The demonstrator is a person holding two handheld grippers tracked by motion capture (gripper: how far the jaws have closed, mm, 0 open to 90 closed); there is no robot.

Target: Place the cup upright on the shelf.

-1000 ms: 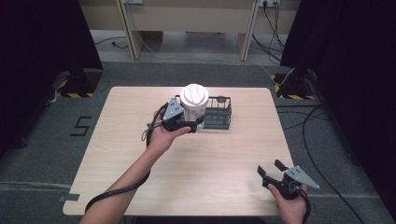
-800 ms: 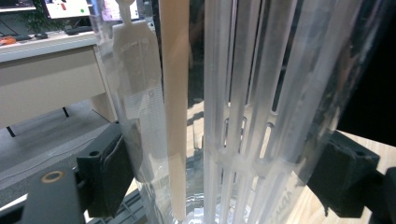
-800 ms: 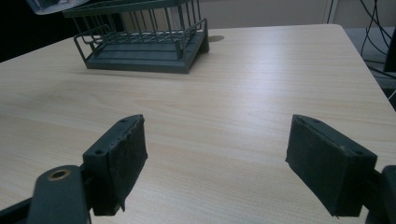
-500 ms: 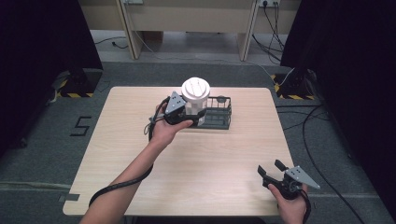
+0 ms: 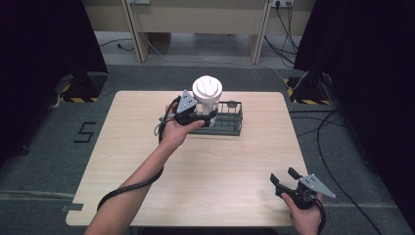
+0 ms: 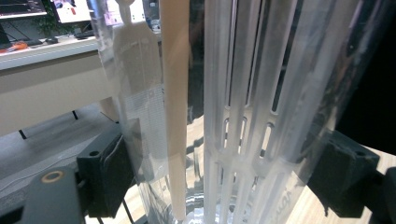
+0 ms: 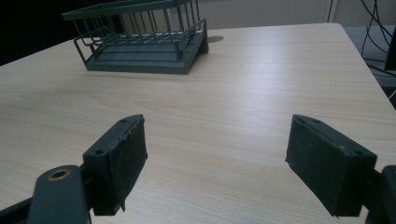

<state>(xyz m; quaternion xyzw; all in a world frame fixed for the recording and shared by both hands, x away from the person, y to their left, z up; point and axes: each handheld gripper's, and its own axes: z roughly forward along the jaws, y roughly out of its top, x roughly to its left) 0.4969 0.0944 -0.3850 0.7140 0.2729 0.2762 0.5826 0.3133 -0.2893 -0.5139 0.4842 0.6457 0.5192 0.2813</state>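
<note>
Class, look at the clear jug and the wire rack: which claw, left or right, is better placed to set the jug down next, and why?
Left. The left claw is shut on the clear jug right at the wire rack. The right claw is open, holds nothing, and sits at the table's near corner, far from the rack.

High view: overhead, facing forward-down over whole bench (image 5: 147, 147). Left claw view: pressed close against clear container (image 6: 261, 112). Right claw view: low, near bench, facing rack (image 7: 140, 46); rack (image 5: 227, 122) shared with high view.

Clear glossy plastic cup (image 6: 243, 116), matt wire rack (image 7: 140, 42), wood-grain table (image 7: 243, 93)
</note>
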